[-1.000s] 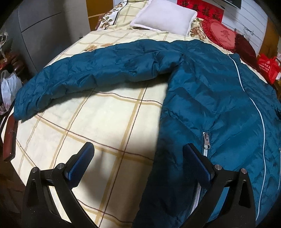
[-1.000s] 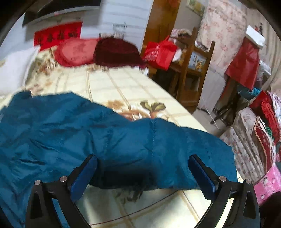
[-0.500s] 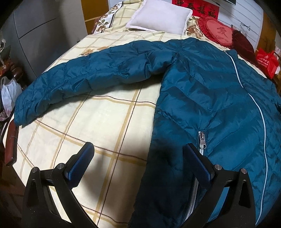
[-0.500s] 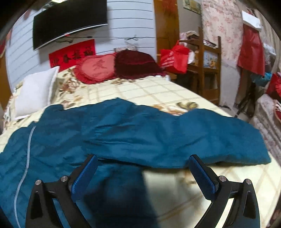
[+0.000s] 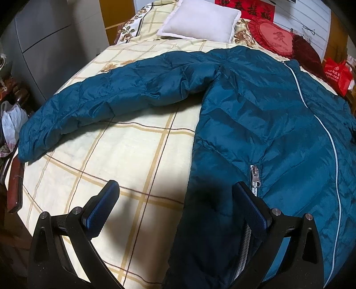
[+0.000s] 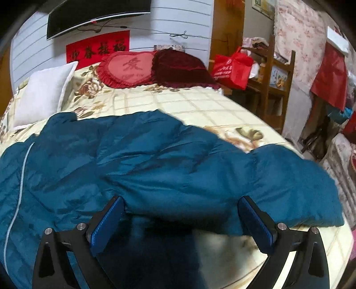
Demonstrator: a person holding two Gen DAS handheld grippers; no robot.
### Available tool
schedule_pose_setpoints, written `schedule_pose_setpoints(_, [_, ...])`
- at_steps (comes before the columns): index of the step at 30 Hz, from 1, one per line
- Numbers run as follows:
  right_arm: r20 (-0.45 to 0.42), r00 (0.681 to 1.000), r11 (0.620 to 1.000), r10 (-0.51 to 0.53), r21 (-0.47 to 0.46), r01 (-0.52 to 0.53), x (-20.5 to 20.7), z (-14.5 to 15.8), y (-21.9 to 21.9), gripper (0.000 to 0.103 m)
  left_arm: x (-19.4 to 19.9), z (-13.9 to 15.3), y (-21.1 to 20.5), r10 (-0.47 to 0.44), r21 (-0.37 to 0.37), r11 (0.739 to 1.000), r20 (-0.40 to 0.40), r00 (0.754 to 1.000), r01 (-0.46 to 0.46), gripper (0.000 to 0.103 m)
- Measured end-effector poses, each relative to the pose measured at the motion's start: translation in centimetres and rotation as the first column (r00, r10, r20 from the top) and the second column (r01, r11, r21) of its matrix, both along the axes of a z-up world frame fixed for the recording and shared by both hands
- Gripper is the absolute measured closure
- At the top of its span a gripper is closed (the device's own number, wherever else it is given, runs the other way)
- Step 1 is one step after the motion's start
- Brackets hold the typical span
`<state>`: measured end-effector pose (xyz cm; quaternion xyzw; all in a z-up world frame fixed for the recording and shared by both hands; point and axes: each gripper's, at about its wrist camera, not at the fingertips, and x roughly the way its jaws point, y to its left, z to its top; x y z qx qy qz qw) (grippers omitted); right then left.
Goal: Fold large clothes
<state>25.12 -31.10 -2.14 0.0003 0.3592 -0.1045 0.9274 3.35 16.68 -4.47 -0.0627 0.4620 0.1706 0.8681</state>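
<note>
One teal quilted jacket (image 5: 262, 115) is laid flat, front up, across a bed covered by a cream checked blanket (image 5: 124, 155).

Both sleeves are spread outward: one (image 5: 106, 97) is seen in the left wrist view, the other (image 6: 255, 177) in the right wrist view. A pale front zip line (image 5: 327, 137) and one metal pocket zip (image 5: 254, 177) are visible. At the head of the bed three cushions are counted: one white pillow (image 5: 200, 20), one red heart cushion (image 6: 129, 69) and one dark red cushion (image 6: 180, 66). One red bag (image 6: 231, 66) is seen beside the bed. The left gripper (image 5: 175, 200) and the right gripper (image 6: 180, 213) are each held above the jacket with fingers spread wide, nothing gripped.
</note>
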Motion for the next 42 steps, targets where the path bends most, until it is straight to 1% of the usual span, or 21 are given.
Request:
schedule_pose_setpoints(2, [0.002, 1.000, 1.000, -0.017, -0.027, 0.017, 0.0, 0.3, -1.3, 0.001, 0.0, 0.0, 0.0, -0.002, 0.002, 1.000, 0.000, 1.000, 0.002, 0.000])
schedule_pose_setpoints(3, [-0.002, 0.999, 0.998, -0.042, -0.050, 0.042, 0.1, 0.5, -2.5, 0.001, 0.0, -0.1, 0.0, -0.002, 0.003, 1.000, -0.001, 1.000, 0.002, 0.000])
schedule_pose_setpoints(7, [-0.035, 0.991, 0.989, -0.126, -0.081, 0.123, 0.4, 0.1, -6.7, 0.001, 0.0, -0.1, 0.0, 0.000, 0.003, 1.000, -0.002, 1.000, 0.000, 0.000])
schedule_pose_setpoints(10, [-0.056, 0.986, 0.986, -0.159, -0.066, 0.155, 0.0, -0.5, -9.0, 0.001, 0.0, -0.1, -0.1, -0.001, 0.008, 1.000, -0.004, 1.000, 0.001, 0.000])
schedule_pose_setpoints(13, [-0.058, 0.986, 0.987, -0.158, -0.047, 0.156, -0.4, -0.8, -9.7, 0.001, 0.1, -0.1, -0.3, -0.005, 0.012, 1.000, -0.005, 1.000, 0.005, 0.000])
schedule_pose_setpoints(18, [-0.069, 0.986, 0.985, -0.153, -0.085, 0.147, -0.4, -0.5, -9.2, 0.001, 0.1, -0.2, -0.4, -0.007, 0.018, 1.000, -0.007, 1.000, 0.007, 0.000])
schedule_pose_setpoints(22, [-0.051, 0.989, 0.983, -0.140, -0.123, 0.133, -0.7, 0.3, -8.6, 0.001, 0.0, -0.2, -0.4, -0.008, 0.013, 1.000, -0.009, 1.000, 0.008, 0.000])
schedule_pose_setpoints(26, [-0.025, 0.994, 0.982, -0.110, -0.159, 0.105, -1.6, 1.4, -7.6, 0.001, -0.1, 0.1, -0.6, -0.025, 0.035, 0.999, 0.000, 1.000, 0.025, 0.000])
schedule_pose_setpoints(28, [-0.023, 0.996, 0.986, -0.085, -0.147, 0.081, -2.4, 1.9, -7.0, 0.001, -0.4, 0.6, -0.5, -0.019, 0.062, 0.998, 0.021, 1.000, 0.017, 0.000])
schedule_pose_setpoints(30, [-0.021, 0.998, 0.990, -0.062, -0.131, 0.058, -3.5, 2.5, -6.1, 0.001, -0.8, 1.2, 0.3, 0.022, 0.089, 0.996, 0.051, 0.998, -0.027, 0.000])
schedule_pose_setpoints(32, [-0.008, 1.000, 0.995, -0.008, -0.099, 0.007, -5.5, 3.2, -4.6, 0.001, -1.3, 1.5, 1.8, 0.087, 0.082, 0.992, 0.068, 0.994, -0.093, 0.000])
schedule_pose_setpoints(33, [-0.002, 1.000, 0.997, 0.026, -0.074, -0.026, -6.6, 3.4, -3.7, 0.001, -1.6, 1.5, 2.6, 0.125, 0.075, 0.989, 0.070, 0.990, -0.130, 0.000])
schedule_pose_setpoints(36, [0.004, 0.993, 0.993, 0.119, -0.003, -0.119, -10.0, 3.3, -1.3, 0.001, -2.6, 1.3, 5.8, 0.250, 0.049, 0.966, 0.062, 0.966, -0.253, 0.000])
schedule_pose_setpoints(39, [-0.024, 0.983, 0.982, 0.182, 0.046, -0.181, -12.5, 1.9, 0.5, 0.001, -3.2, 0.8, 7.3, 0.283, 0.024, 0.958, 0.048, 0.958, -0.284, 0.000])
schedule_pose_setpoints(41, [-0.046, 0.978, 0.978, 0.204, 0.047, -0.201, -13.3, 0.5, 1.4, 0.001, -3.5, 0.7, 7.8, 0.284, 0.034, 0.958, 0.042, 0.958, -0.285, 0.000])
schedule_pose_setpoints(42, [-0.059, 0.978, 0.980, 0.198, 0.030, -0.197, -13.6, -0.6, 1.8, 0.001, -3.6, 0.7, 7.9, 0.281, 0.038, 0.959, 0.042, 0.959, -0.282, 0.000])
